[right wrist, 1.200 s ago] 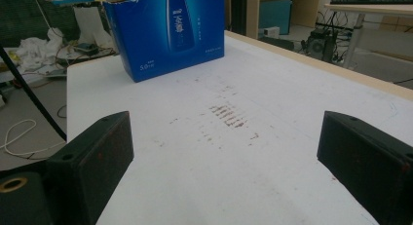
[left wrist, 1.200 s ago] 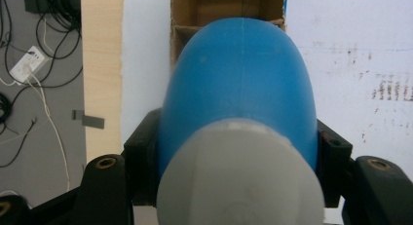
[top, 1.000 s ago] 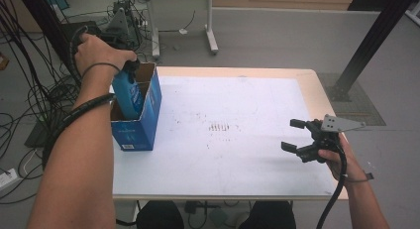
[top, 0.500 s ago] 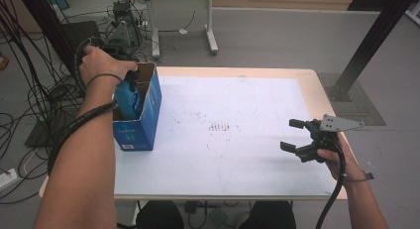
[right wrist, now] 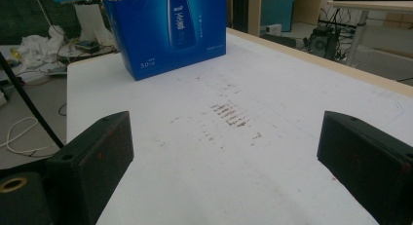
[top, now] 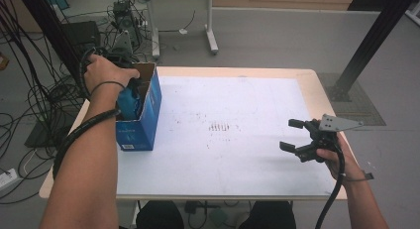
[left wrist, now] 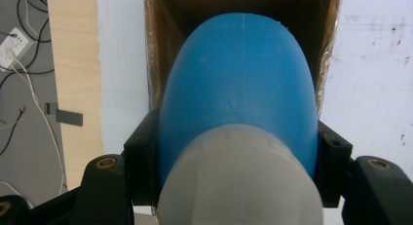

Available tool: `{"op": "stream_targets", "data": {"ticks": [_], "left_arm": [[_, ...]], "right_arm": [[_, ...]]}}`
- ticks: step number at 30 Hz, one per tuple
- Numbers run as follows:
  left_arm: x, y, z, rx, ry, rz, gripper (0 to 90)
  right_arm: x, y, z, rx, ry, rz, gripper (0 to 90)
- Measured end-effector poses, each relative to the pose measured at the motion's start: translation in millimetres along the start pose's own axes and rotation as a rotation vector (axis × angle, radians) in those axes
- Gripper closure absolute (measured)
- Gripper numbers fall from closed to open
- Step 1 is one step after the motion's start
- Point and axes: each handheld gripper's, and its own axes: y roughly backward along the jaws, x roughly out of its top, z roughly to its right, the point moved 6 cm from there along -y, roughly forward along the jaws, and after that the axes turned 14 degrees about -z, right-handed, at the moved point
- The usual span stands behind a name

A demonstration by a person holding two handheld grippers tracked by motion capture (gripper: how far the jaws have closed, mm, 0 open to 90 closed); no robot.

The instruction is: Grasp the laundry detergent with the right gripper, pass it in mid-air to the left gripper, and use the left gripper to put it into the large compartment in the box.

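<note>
Bottle [left wrist: 234, 88] sat pinched in the left gripper [left wrist: 236, 152], partway down inside the blue box [top: 143, 117] at the table's [top: 257, 179] left edge; lowering it straight would avoid snagging the cardboard walls. Farther right, the right gripper [top: 298, 136] hovered spread and empty. Box's floor was hidden.

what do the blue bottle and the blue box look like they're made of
The bottle looks like smooth, matte blue plastic: a faint mould seam runs down its middle, and its cap is pale grey, likely plastic too. The box seems to be cardboard with a glossy printed blue outside: its inner walls are plain brown, and its top edge looks torn and ragged.
</note>
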Motion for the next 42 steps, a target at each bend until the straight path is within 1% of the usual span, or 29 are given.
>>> {"op": "stream_targets", "data": {"ticks": [4,5,12,18,22,30,34,36,42], "left_arm": [[1.5,-5.3,0.2,0.000,-0.004,-0.011,37.7],[2.4,-7.3,0.0,0.001,-0.008,-0.020,37.7],[3.6,-14.2,0.4,0.004,-0.009,-0.029,37.7],[5.2,-22.0,6.7,0.030,-0.017,-0.041,37.7],[6.0,-26.1,4.2,0.014,-0.015,-0.044,37.7],[7.8,-34.7,2.1,0.006,-0.019,-0.056,37.7],[8.6,-40.5,3.3,0.011,-0.028,-0.061,37.7],[9.4,-43.1,3.6,0.013,-0.028,-0.072,37.7],[8.7,-46.9,3.2,0.011,-0.027,-0.069,37.7]], "right_arm": [[-1.1,-0.6,0.3,0.002,-0.002,0.000,5.7],[-1.3,-0.6,0.3,0.003,-0.003,0.000,5.7],[-0.9,-0.9,0.3,0.002,-0.004,-0.002,5.7],[-1.2,-3.8,0.1,0.004,-0.004,-0.006,5.7],[-0.6,-4.7,-0.6,0.007,-0.003,-0.002,5.7],[-0.6,-4.4,-0.2,0.008,-0.003,-0.002,5.7],[-0.6,-5.8,-0.3,0.009,-0.003,-0.005,5.7],[-0.6,-6.2,-0.5,0.010,-0.002,-0.003,5.7],[0.3,-6.8,-0.6,0.010,-0.001,-0.005,5.7]]}}
